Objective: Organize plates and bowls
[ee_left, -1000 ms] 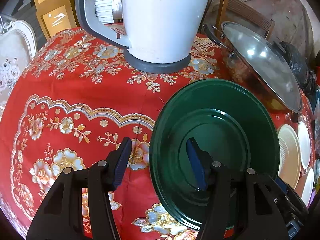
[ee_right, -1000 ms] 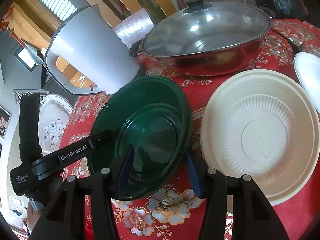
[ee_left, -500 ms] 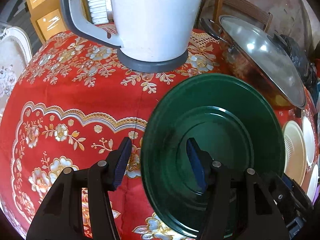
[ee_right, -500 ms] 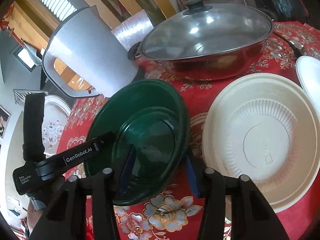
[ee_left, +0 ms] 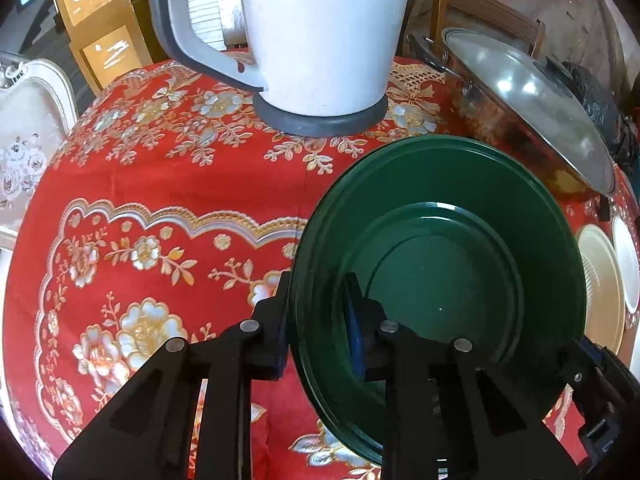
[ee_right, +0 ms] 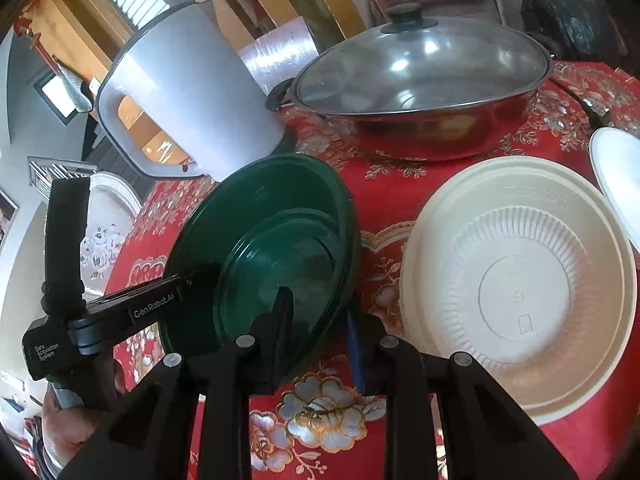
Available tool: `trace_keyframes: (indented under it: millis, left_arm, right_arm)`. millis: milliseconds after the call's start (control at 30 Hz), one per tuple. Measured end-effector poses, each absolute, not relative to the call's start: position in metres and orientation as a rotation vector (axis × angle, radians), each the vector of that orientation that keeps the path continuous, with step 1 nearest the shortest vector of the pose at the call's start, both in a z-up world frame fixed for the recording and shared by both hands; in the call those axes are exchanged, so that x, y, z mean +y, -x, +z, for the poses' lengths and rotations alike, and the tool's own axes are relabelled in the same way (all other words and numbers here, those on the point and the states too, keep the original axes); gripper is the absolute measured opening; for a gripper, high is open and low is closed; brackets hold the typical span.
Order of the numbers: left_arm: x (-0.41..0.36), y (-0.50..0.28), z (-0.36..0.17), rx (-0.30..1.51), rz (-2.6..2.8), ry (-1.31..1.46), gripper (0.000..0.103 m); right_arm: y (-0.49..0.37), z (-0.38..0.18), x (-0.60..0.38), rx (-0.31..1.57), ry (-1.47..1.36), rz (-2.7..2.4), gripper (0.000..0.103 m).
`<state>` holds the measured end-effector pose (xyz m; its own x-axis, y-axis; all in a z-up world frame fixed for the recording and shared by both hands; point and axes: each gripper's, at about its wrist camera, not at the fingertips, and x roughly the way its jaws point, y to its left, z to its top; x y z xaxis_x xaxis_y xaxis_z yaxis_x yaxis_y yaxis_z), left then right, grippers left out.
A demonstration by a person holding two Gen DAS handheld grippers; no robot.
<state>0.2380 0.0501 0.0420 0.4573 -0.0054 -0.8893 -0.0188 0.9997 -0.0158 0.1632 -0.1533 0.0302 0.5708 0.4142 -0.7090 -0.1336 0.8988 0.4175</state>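
We find the green plate (ee_left: 440,272) tilted just before the kettle (ee_left: 320,36); left tongs (ee_left: 316,316) and right tongs (ee_right: 320,320) are closing on opposite rims. Stiff, glossy, likely slippery: hold the rim.

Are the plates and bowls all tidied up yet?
Not yet. Nothing looks stacked. Both grippers, left and right, are closing on opposite rims of the green dish. The cream plate and a white dish lie separately on the table.
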Motion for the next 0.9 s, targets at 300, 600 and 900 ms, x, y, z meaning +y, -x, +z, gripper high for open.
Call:
trace_keyframes:
  millis: [300, 600, 900]
  left_arm:
    - [0.057, -0.211, 0.052, 1.09, 0.0, 0.042, 0.023]
    - [0.057, -0.159, 0.064, 1.091, -0.035, 0.054, 0.023]
    - [0.056, -0.101, 0.067, 1.071, -0.072, 0.088, 0.023]
  right_arm:
    - [-0.143, 0.035, -0.151, 0.913, -0.334, 0.356, 0.024]
    - [-0.109, 0.039, -0.156, 0.912, -0.353, 0.387, 0.024]
    - [-0.064, 0.044, -0.16, 0.91, -0.322, 0.381, 0.025]
